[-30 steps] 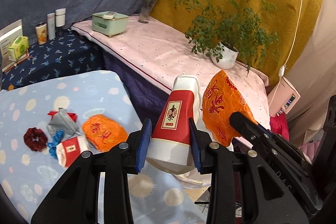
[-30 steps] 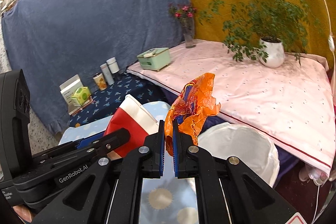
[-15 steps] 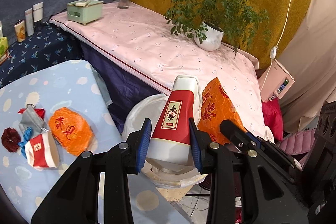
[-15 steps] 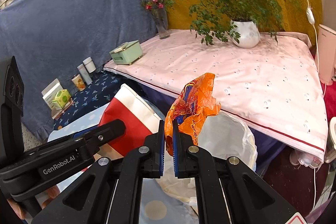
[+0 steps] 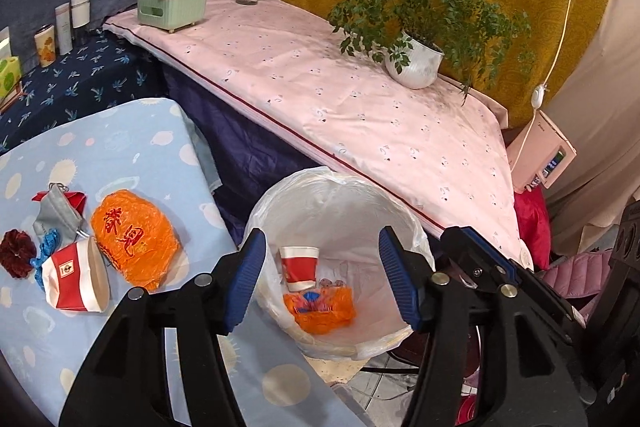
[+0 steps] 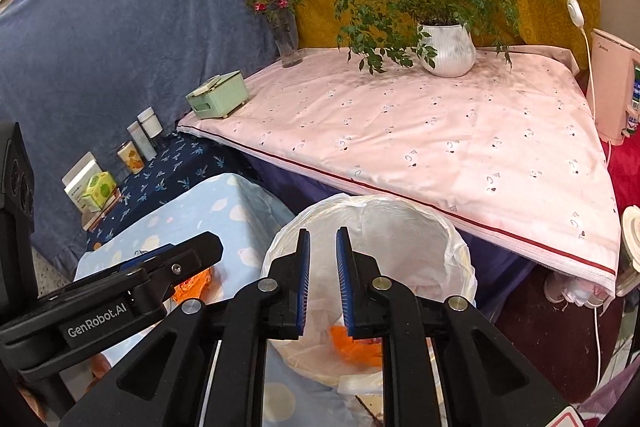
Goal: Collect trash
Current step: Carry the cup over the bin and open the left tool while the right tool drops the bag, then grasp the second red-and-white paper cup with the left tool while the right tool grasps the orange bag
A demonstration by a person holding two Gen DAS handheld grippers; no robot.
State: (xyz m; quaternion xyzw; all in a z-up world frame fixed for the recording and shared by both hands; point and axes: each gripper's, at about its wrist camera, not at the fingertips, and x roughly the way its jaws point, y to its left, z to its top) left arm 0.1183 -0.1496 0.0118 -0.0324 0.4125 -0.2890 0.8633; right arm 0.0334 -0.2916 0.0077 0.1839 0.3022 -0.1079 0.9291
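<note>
Left gripper: jaws opening, nothing between them. Right gripper: jaws opening on a narrow gap, likewise empty. Both hang over the round white bag-lined bin. The left wrist view shows its contents: a red-and-white paper cup beside a crumpled orange plastic wrapper. The right wrist view shows only a scrap of that wrapper. On the pale blue spotted tablecloth, seen properly from the left wrist alone, lie a second orange wrapper and a second red-and-white cup.
</note>
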